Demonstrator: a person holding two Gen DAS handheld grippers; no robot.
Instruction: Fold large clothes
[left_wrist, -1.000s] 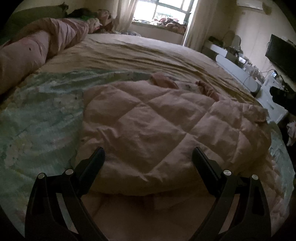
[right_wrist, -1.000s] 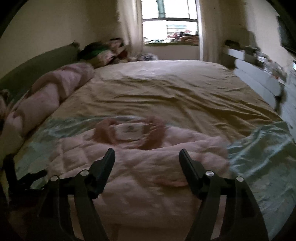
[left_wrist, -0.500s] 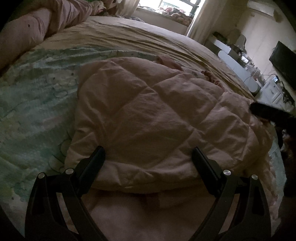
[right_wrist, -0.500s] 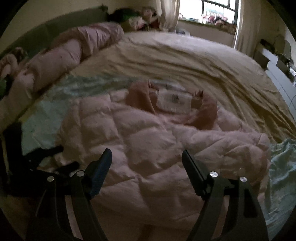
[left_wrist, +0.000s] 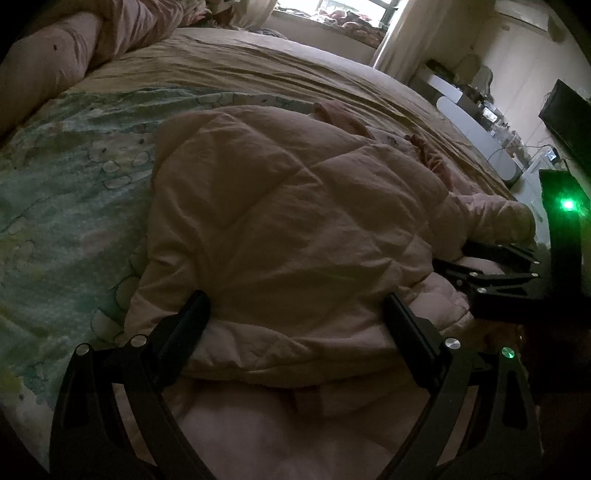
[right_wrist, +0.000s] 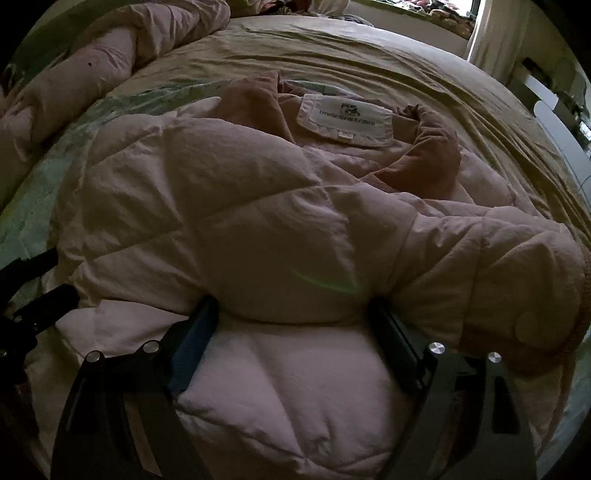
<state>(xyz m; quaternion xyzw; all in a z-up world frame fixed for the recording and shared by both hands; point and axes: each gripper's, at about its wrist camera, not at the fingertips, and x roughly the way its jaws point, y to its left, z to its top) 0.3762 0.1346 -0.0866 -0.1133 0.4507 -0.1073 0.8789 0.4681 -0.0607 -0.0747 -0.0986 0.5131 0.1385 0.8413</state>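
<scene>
A pale pink quilted jacket (left_wrist: 295, 206) lies on the bed, its sleeves folded over the body. In the right wrist view the jacket (right_wrist: 258, 221) shows its collar and a white label (right_wrist: 345, 120) at the far side. My left gripper (left_wrist: 295, 314) is open, its fingers resting against the jacket's near folded edge. My right gripper (right_wrist: 291, 321) is open, its fingers pushed against the jacket's near fold below a sleeve. The right gripper also shows at the right of the left wrist view (left_wrist: 491, 266), at the jacket's sleeve cuff.
The bed has a tan sheet (left_wrist: 258, 70) and a pale green patterned cover (left_wrist: 66, 177). A rolled pink duvet (right_wrist: 92, 74) lies along the left side. A window (left_wrist: 332, 11), white furniture (left_wrist: 480, 125) and a dark screen (left_wrist: 569, 118) stand at the right.
Both grippers have moved forward and down onto the jacket's near edge. The right gripper has come into the left wrist view beside the sleeve. Both stay open.
</scene>
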